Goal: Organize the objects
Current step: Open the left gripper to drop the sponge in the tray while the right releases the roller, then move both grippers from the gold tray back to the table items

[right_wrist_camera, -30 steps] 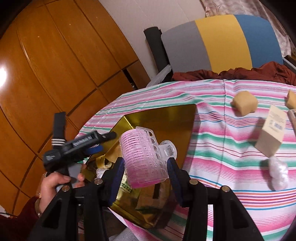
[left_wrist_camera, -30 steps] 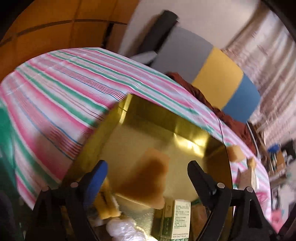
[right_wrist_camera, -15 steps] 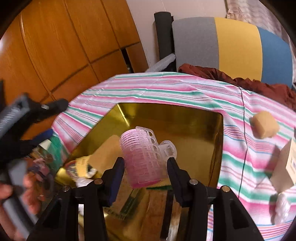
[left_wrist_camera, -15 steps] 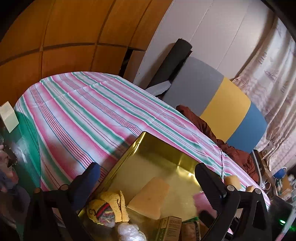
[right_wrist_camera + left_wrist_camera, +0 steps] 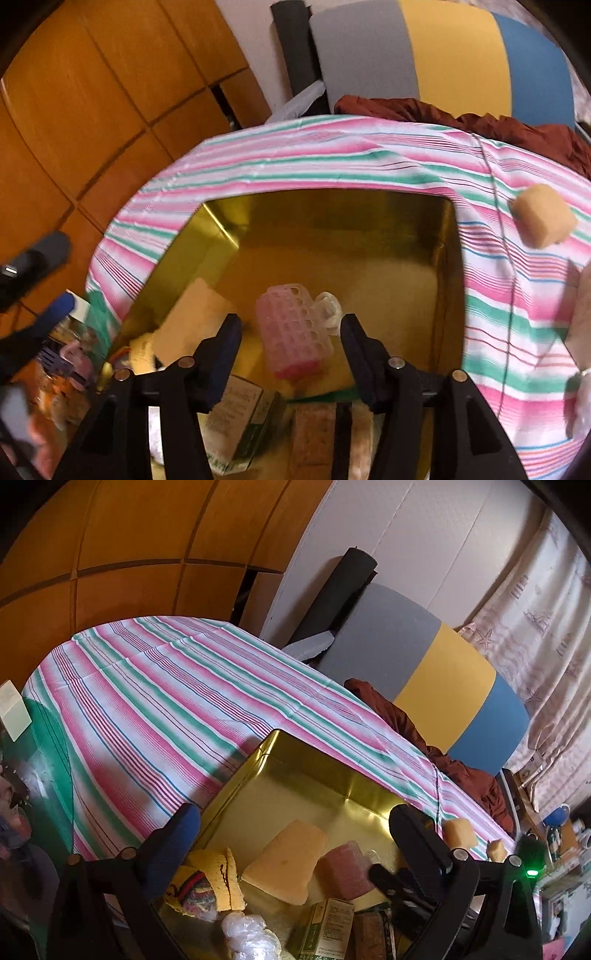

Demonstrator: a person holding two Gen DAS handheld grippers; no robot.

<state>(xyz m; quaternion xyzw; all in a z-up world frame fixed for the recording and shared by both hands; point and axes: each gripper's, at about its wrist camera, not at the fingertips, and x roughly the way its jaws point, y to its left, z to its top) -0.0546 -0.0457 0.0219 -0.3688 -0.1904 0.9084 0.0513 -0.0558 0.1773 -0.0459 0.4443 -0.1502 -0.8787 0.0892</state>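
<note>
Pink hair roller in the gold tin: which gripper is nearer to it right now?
Right. The right gripper straddles the pink hair roller, having just been opening. The left gripper is open beside it.

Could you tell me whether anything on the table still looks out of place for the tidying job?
Yes. A tan sponge cube still sits on the striped tablecloth, outside the gold tin that holds the other items. The pink hair roller lies inside the tin, between the right gripper's parted fingers, which have just been opening.
</note>
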